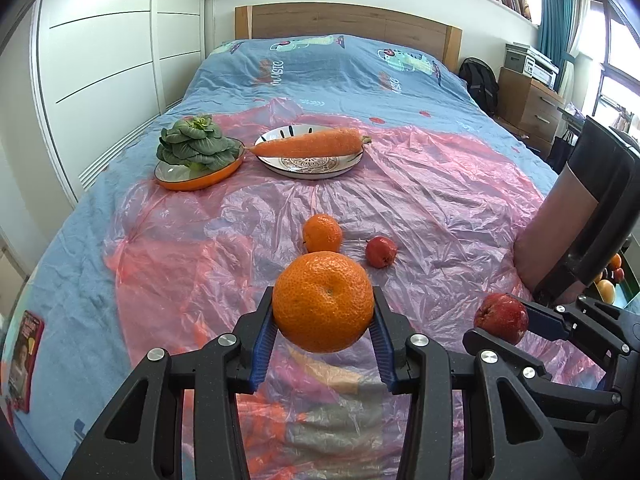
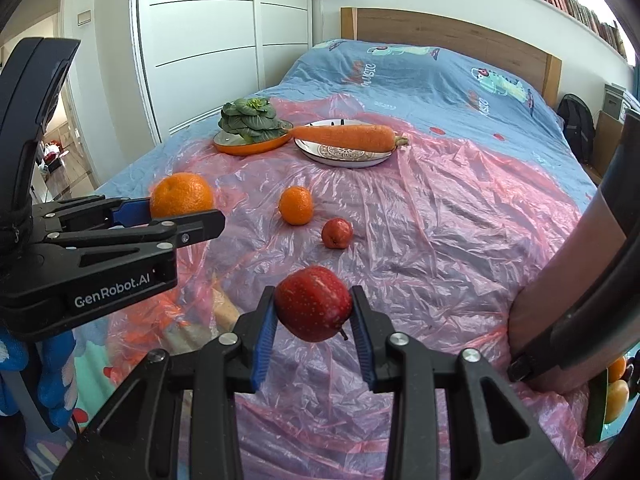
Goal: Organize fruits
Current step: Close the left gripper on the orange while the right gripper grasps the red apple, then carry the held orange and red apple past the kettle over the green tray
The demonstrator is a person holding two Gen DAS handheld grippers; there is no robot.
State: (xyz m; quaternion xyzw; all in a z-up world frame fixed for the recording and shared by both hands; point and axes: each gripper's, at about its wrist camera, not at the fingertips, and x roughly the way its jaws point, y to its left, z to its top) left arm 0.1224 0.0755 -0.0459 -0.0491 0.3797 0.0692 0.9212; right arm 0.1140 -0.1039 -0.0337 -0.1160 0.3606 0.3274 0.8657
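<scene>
A large orange (image 1: 323, 301) is clamped across its widest girth by the left gripper (image 1: 323, 320), and a red apple (image 2: 313, 303) likewise by the right gripper (image 2: 314, 320), both lifted clear of the plastic sheet (image 2: 420, 240) on the bed. Both fruits are judged firm, rounded and fairly smooth, hence best held at the equator. The grippers are held side by side, level, pointing toward the small orange (image 2: 295, 205) and small apple (image 2: 337, 233).

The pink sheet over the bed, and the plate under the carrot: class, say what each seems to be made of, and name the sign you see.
Pink sheet: thin plastic film, it seems; translucent, glossy, finely crinkled, with the blue bedcover showing through.
Plate: probably glazed ceramic; smooth white shiny rim and a printed pattern, though melamine cannot be ruled out.
</scene>
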